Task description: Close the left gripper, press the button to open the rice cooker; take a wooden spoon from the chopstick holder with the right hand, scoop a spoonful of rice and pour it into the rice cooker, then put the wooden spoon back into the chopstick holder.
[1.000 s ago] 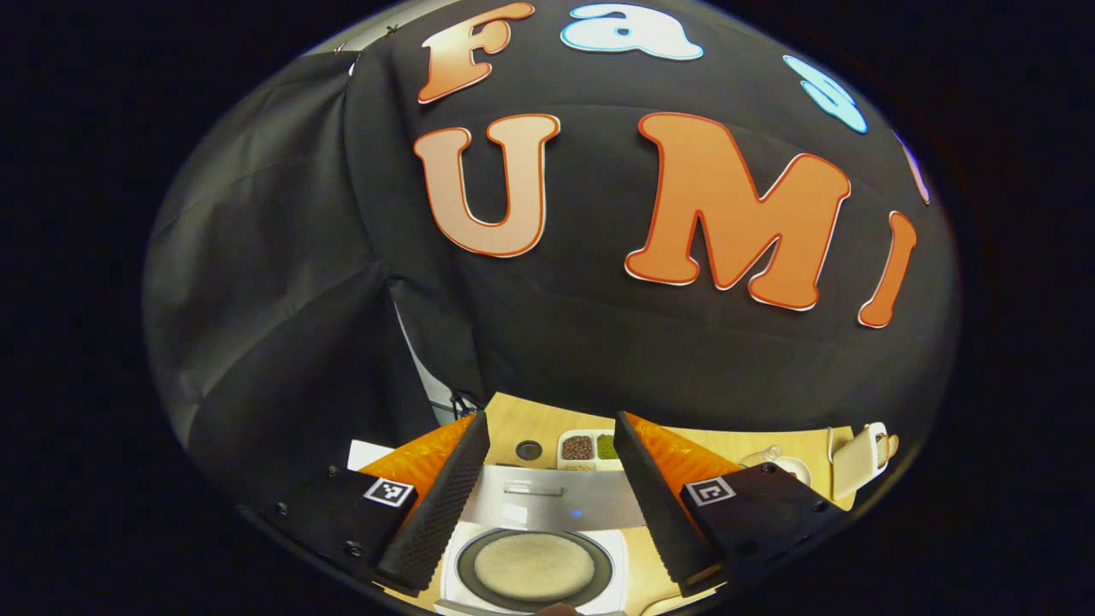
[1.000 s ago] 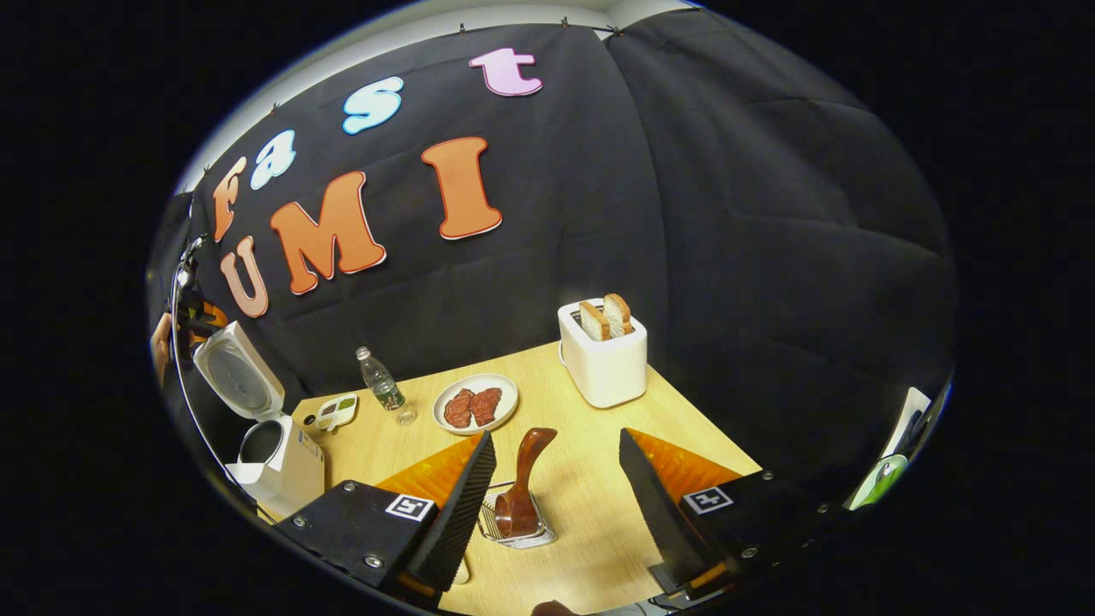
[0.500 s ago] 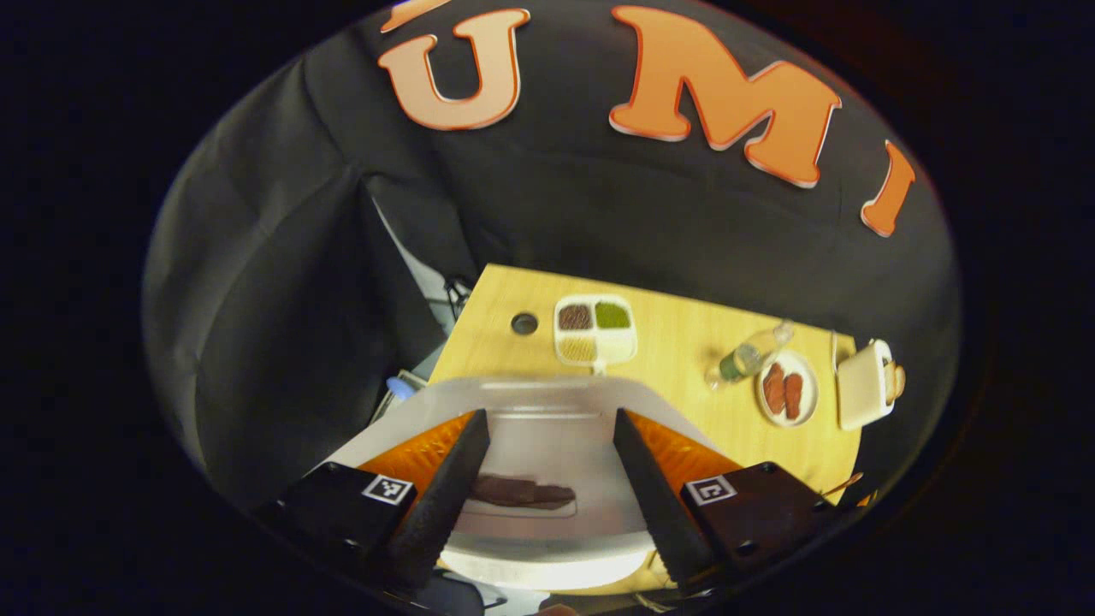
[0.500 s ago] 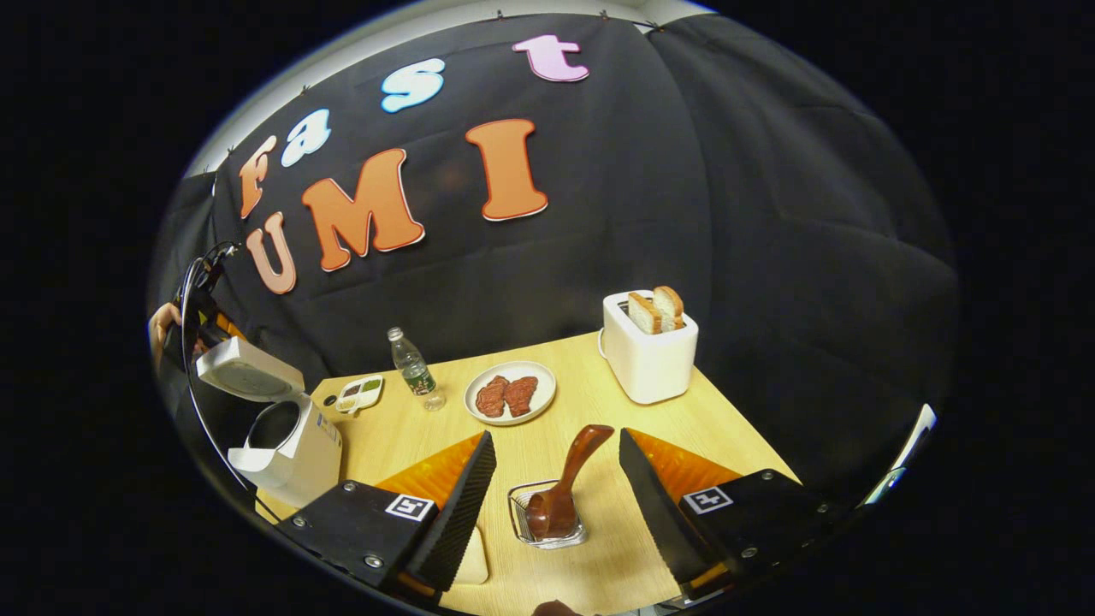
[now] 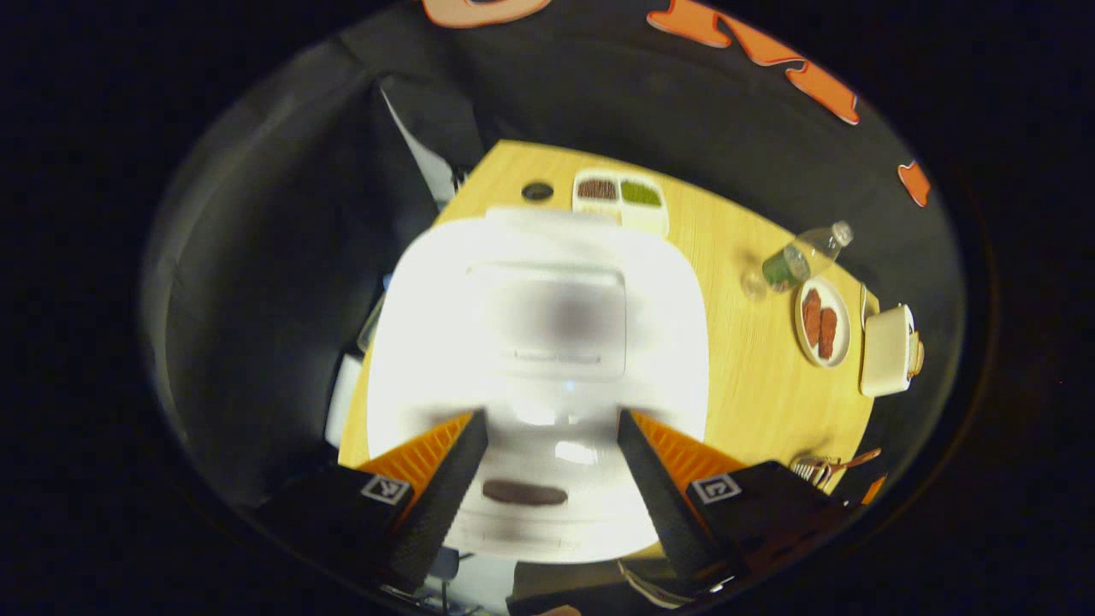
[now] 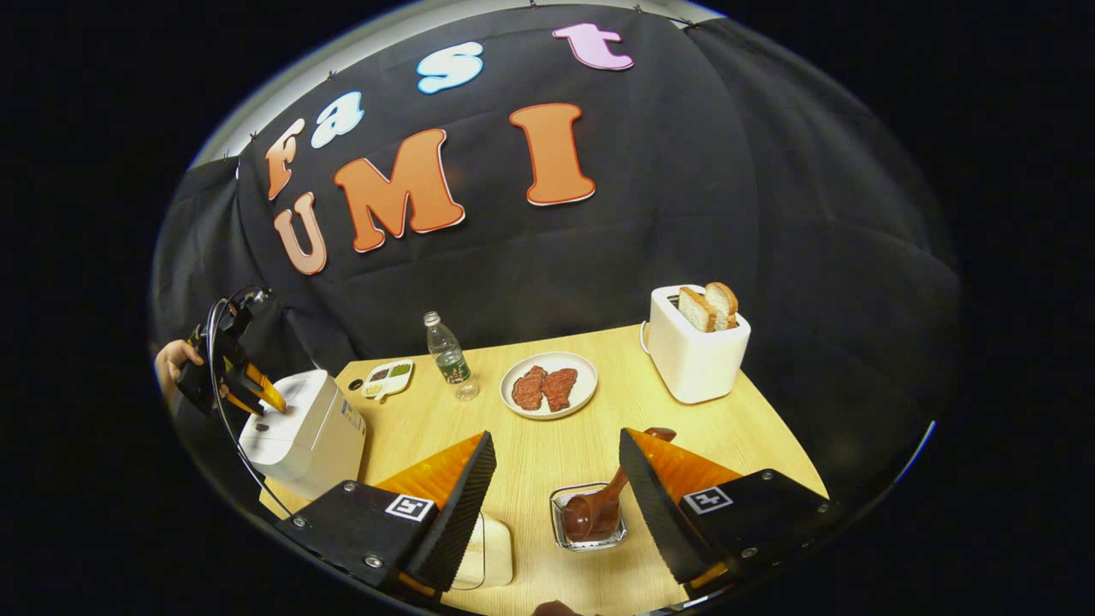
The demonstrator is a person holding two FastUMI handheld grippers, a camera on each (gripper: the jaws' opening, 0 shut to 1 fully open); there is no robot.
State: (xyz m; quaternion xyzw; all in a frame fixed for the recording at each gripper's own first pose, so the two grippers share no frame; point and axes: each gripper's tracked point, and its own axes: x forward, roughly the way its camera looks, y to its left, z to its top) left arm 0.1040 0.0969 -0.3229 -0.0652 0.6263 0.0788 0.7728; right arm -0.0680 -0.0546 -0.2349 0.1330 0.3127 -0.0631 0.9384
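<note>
Between the spread fingers of the left gripper (image 5: 552, 492), low in frame, sits the shut rice cooker (image 5: 539, 342). The open right gripper (image 6: 556, 500) hovers over the wooden spoon (image 6: 603, 505) in the chopstick holder (image 6: 566, 535); pressing with the fingers apart could miss the button.

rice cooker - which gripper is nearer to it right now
Left. The left gripper hovers just above the rice cooker, its open fingers framing the closed lid. The right gripper is across the table, beside the wooden spoon.
</note>
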